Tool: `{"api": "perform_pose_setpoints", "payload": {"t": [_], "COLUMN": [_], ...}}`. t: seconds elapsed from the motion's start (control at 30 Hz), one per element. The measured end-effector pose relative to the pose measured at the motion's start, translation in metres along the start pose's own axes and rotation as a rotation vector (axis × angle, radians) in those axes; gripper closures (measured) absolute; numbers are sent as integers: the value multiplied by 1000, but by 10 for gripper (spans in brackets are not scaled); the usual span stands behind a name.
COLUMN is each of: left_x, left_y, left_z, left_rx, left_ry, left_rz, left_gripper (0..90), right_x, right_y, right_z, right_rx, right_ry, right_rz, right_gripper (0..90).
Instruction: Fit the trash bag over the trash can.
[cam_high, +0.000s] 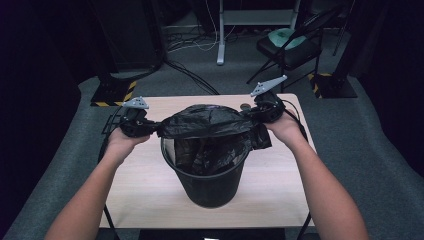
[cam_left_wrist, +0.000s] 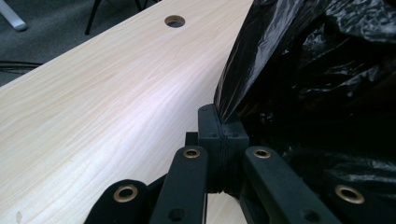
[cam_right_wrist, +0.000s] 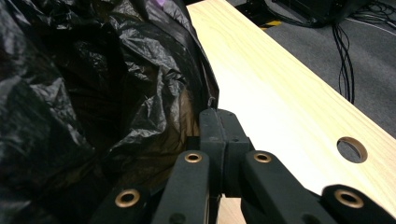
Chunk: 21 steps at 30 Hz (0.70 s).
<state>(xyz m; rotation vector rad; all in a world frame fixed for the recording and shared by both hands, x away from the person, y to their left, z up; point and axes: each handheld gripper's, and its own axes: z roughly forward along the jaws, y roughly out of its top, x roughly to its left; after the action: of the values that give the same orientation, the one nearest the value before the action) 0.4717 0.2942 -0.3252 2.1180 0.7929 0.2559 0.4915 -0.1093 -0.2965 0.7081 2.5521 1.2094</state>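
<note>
Grey carpet, pale wooden table (cam_high: 150, 185): black round plastic bin (cam_high: 210, 185); crinkled black plastic liner (cam_high: 205, 122) clamped by left tongs (cam_high: 150, 127) and right tongs (cam_high: 250, 114).

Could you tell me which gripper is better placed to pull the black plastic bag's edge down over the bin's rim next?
Probably the right gripper: its side of the black plastic bag already drapes outside the black bin.

The table (cam_high: 150, 190) has a light wood-grain top with a round hole (cam_high: 245, 107) near its far edge. A black bin (cam_high: 210, 185) stands upright on it, near the middle.
</note>
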Motion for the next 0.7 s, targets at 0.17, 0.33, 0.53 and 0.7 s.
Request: {"api": "perform_pose_setpoints", "payload": {"t": [0.17, 0.33, 0.53, 0.7], "left_x": [6, 11, 14, 13], "left_y": [0, 3, 3, -3], "left_z": [3, 12, 19, 20], "left_rx": [-3, 12, 33, 78], "left_ry": [-23, -26, -27, -9], "left_rz": [-2, -27, -46, -36], "left_gripper": [894, 894, 893, 894], "right_x": [-3, -6, -8, -11], "right_y": [-1, -1, -2, -8], "right_z": [3, 7, 12, 21], "right_rx": [9, 22, 53, 120], "right_ry": [4, -16, -27, -47], "right_rz": [6, 12, 20, 14], "right_gripper": [894, 894, 894, 894]}}
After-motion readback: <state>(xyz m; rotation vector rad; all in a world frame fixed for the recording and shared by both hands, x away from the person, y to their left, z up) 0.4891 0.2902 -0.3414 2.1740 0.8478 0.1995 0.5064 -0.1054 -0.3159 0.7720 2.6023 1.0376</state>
